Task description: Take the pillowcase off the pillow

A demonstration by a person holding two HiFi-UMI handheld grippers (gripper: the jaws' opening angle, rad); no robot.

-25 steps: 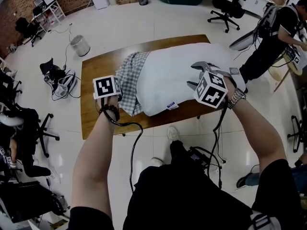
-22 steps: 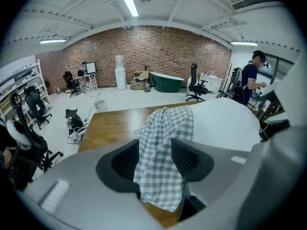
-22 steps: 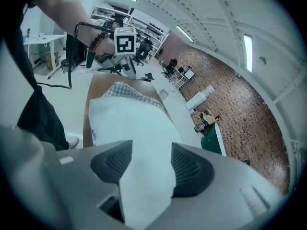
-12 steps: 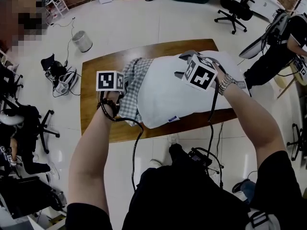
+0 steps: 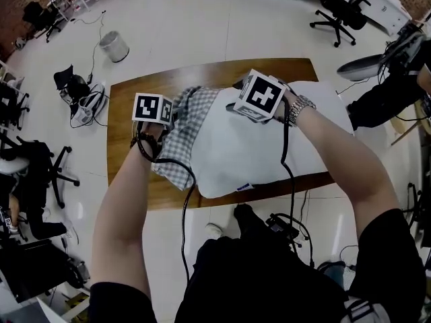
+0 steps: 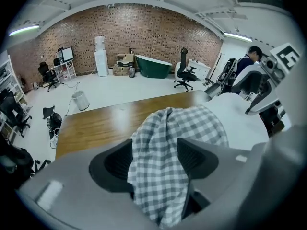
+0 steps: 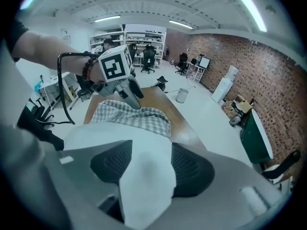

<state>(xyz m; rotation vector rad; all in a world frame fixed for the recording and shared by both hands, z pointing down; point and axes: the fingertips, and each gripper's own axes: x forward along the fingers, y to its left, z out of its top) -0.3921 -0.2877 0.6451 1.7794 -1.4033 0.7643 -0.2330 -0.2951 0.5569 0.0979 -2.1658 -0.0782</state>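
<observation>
Well, from where I stand the white pillow (image 5: 269, 147) lies lengthways across the wooden table (image 5: 124, 113), and the checked pillowcase (image 5: 178, 140) is bunched over only its left end, so most of the pillow is already bare. The left gripper (image 6: 154, 150) sits at that bunched end with a hank of the checked cloth running up between its jaws. Those jaws have just been opening and now stand wide, and the cloth looks slack between them, not pinched. My guess is the person is letting go to take a fresh hold nearer the hem. The right gripper (image 7: 144, 169) comes down on the far edge of the pillow, just beside the line where the checks stop. Its jaws stand apart, astride a ridge of white fabric that swells up between the pads, and I do not think they bite yet. Placed there, it seems meant to hold the pillow in place while the other hand draws the case away to the left, off the last covered part.
</observation>
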